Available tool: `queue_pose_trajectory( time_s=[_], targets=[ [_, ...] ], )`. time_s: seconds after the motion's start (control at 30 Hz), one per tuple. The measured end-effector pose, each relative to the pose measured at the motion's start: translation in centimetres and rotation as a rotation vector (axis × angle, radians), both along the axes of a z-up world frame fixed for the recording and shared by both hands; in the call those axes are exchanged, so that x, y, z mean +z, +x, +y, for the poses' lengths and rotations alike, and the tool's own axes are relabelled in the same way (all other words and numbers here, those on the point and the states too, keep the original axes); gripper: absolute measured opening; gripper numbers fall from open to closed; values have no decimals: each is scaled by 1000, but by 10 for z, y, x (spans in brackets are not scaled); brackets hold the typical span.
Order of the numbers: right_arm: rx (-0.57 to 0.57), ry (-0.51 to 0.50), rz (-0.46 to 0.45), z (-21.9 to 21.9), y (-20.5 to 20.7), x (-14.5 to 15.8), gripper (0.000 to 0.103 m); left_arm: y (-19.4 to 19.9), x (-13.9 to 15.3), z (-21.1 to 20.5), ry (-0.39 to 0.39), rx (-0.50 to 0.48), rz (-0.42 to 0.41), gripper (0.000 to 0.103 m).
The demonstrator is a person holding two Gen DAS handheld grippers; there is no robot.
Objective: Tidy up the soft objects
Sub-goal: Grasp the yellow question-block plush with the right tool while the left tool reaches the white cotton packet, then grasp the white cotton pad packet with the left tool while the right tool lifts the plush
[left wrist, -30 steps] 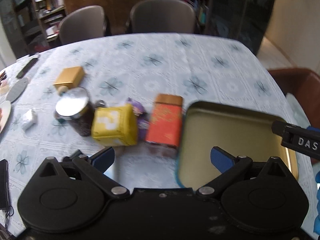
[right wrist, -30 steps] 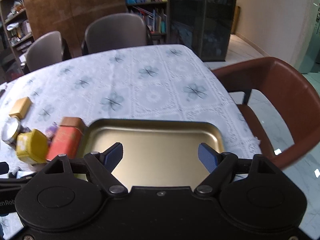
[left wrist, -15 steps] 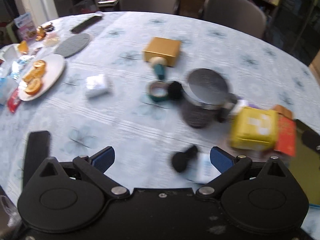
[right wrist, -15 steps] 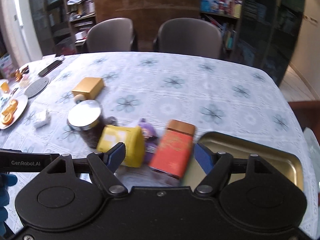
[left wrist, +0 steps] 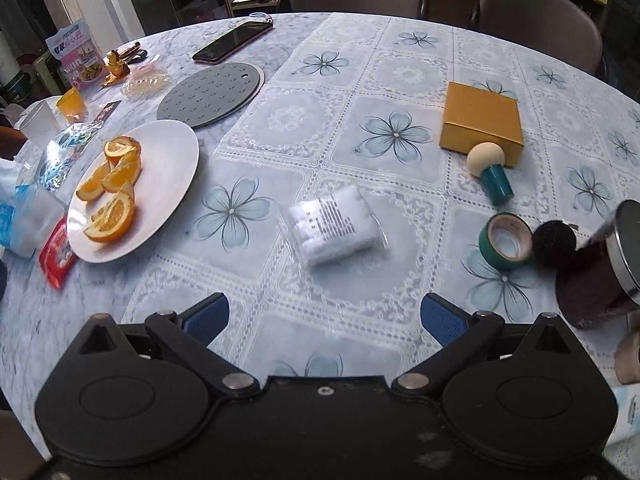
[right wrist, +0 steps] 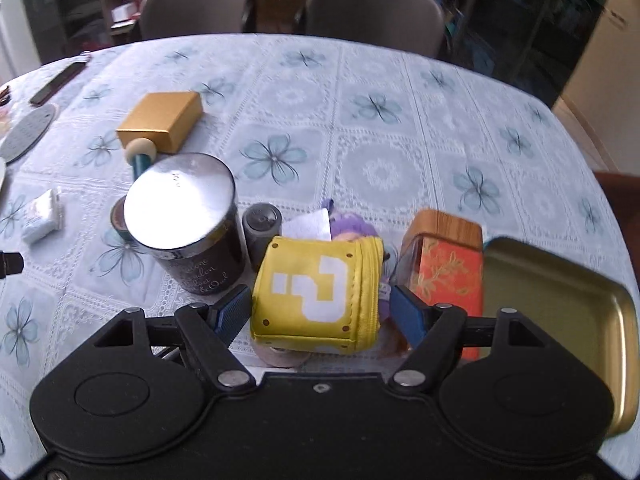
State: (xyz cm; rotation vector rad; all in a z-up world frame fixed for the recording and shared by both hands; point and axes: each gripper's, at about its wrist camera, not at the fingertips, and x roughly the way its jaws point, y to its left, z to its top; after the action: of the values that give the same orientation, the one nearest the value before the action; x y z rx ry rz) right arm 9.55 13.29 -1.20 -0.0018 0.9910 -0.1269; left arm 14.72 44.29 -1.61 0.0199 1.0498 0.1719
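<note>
Yellow plush cube [right wrist: 316,294] sits between the tilted-down right hand-held gripper's [right wrist: 318,312] opening jaws.

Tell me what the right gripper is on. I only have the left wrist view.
Observer: The right gripper straddles a yellow question-mark plush cube. Its fingers are opening, with the cube between them but not clamped.
Operator: Any container nearby?
Observer: A gold tray lies to the right of the cube, just past an orange tin. Nothing shows in the tray.
Operator: Other soft items there?
Observer: A purple plush peeks out behind the cube, mostly hidden.
</note>
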Motion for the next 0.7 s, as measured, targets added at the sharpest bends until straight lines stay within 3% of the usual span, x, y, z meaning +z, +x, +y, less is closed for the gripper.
queue_pose_trajectory(
  time_s=[0.1,0.27,0.47,0.7],
  targets=[
    [-27,-15,3,5,2,-3,80,28,-12,6,-19,-8,19,102],
    [-10,-64,42,19,9,-7,80,63,-29,16,-93,17,44,102],
    [-26,-87,85,23,16,-14,80,88,-46,21,-118,44,81,102],
    [-39,-104,110,23,22,-18,71,98,-58,32,-193,82,116,99]
  ],
)
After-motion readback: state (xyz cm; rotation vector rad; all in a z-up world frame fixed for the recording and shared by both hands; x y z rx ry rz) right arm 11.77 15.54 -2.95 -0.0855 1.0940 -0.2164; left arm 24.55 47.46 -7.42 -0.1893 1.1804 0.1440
